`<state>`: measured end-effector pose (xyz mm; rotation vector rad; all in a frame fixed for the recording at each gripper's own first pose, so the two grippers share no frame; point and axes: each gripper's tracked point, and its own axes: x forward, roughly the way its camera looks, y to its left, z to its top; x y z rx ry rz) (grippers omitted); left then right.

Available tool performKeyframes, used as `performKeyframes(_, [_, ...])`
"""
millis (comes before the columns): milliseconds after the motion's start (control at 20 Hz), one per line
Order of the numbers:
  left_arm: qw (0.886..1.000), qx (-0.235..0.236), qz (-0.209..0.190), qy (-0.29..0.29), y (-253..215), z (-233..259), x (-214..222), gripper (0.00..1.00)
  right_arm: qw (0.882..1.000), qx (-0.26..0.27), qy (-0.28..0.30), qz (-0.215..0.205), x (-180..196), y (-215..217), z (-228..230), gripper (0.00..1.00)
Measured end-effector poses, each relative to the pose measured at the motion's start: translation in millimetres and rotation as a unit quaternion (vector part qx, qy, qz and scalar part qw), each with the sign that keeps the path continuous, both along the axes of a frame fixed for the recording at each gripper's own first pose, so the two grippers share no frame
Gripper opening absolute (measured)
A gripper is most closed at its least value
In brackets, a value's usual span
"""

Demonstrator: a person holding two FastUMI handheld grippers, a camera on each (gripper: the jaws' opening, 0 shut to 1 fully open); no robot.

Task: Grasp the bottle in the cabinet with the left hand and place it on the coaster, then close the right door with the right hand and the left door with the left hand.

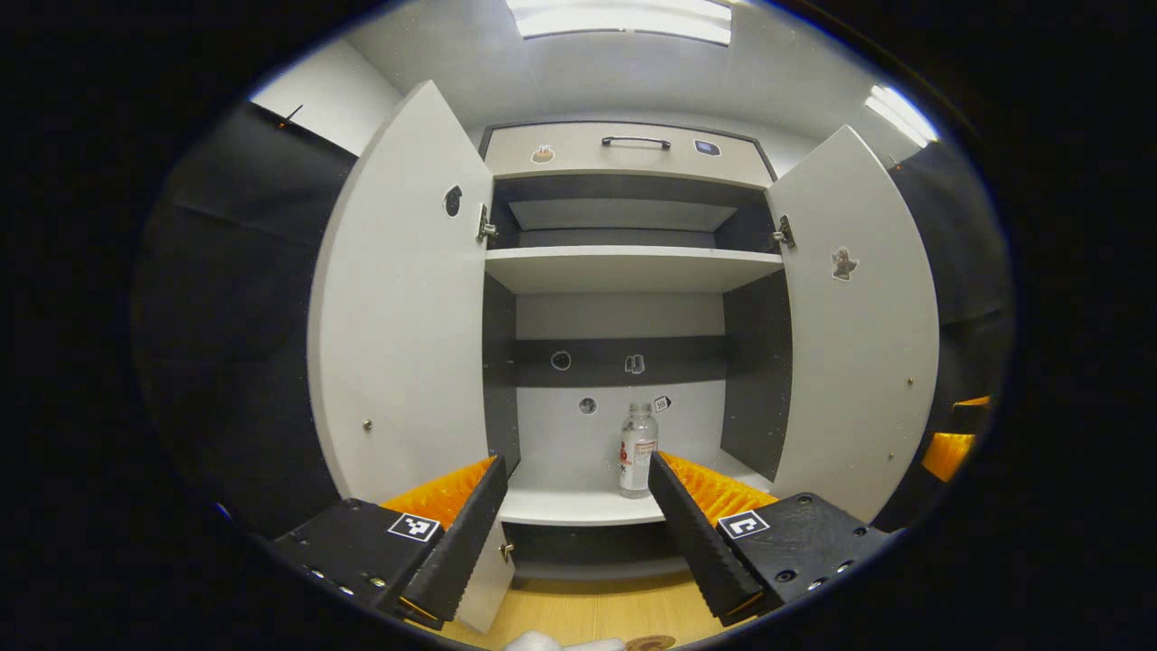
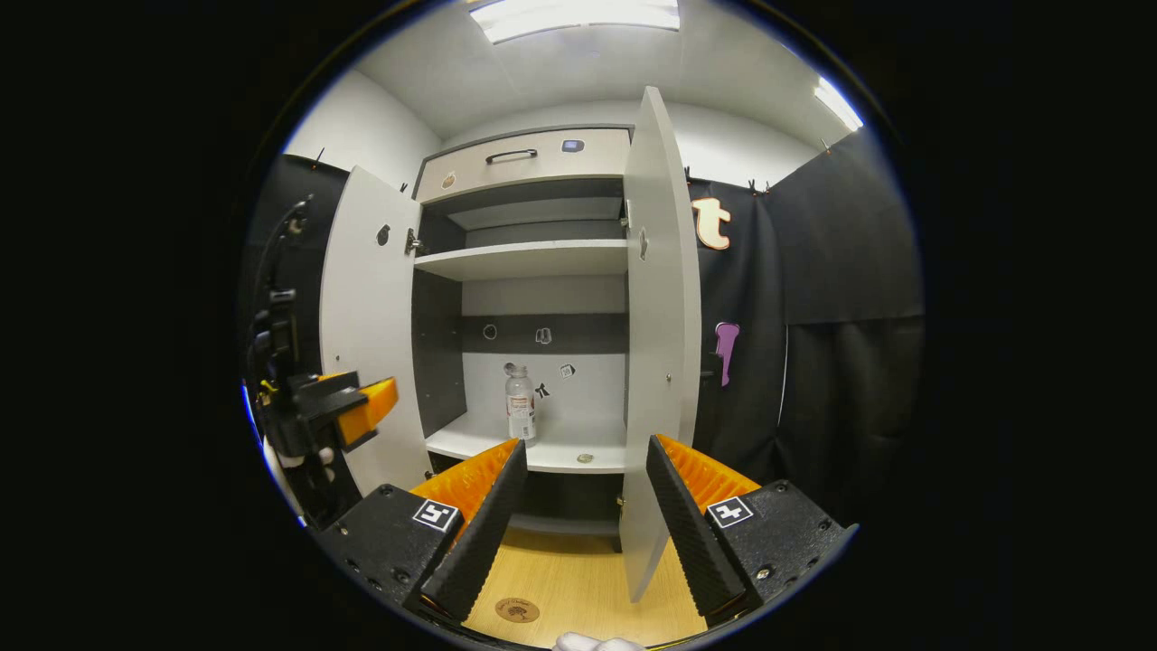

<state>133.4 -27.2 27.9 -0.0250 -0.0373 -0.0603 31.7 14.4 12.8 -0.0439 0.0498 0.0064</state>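
We face an open cabinet [image 1: 624, 154] at the centre of the left gripper view, both of its doors swung wide. The left door [image 1: 402, 298] fills the left middle of the frame and the right door [image 1: 859, 316] the right middle. A clear bottle [image 1: 638, 449] with a label stands upright on the lower shelf [image 1: 578, 506], just right of centre, apart from everything else. Above it runs an upper shelf [image 1: 633, 267], and a drawer with a dark handle [image 1: 636, 141] sits at the top. Small stickers dot the back panel and the doors.

Our left gripper [image 1: 578, 520] sits at the bottom of the frame with its fingers spread wide, released, holding nothing and short of the bottle. A wooden table [image 1: 597, 615] shows below, and a round coaster [image 1: 651, 643] peeks in at the bottom edge.

In the right gripper view, our right gripper [image 2: 587, 515] is likewise released and empty at the bottom of the frame. The right door [image 2: 660, 344] stands edge-on just right of centre, the bottle [image 2: 520, 404] upright on the lower shelf left of it. The coaster [image 2: 517, 610] lies on the table at lower centre. The left gripper [image 2: 352, 411] appears at the left edge.
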Motion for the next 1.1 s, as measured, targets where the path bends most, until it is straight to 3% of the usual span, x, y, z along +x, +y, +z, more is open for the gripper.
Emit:
performKeyframes(450, [0.999, -0.024, -0.029, -0.016, -58.2, 11.5, 132.9, 0.95, 1.0, -0.018, -0.008, -0.015, 4.8, -11.1, 11.5, 0.82])
performKeyframes(800, [0.998, -0.046, -0.042, -0.002, -94.2, -33.8, 229.9, 0.96, 0.999, -0.027, 0.02, -0.006, 13.1, -4.1, -5.0, 0.82])
performKeyframes(1100, [0.999, -0.03, -0.028, 0.019, -110.8, -77.5, 275.0, 0.95, 0.998, -0.041, 0.041, 0.012, 17.4, 10.8, -22.5, 0.83])
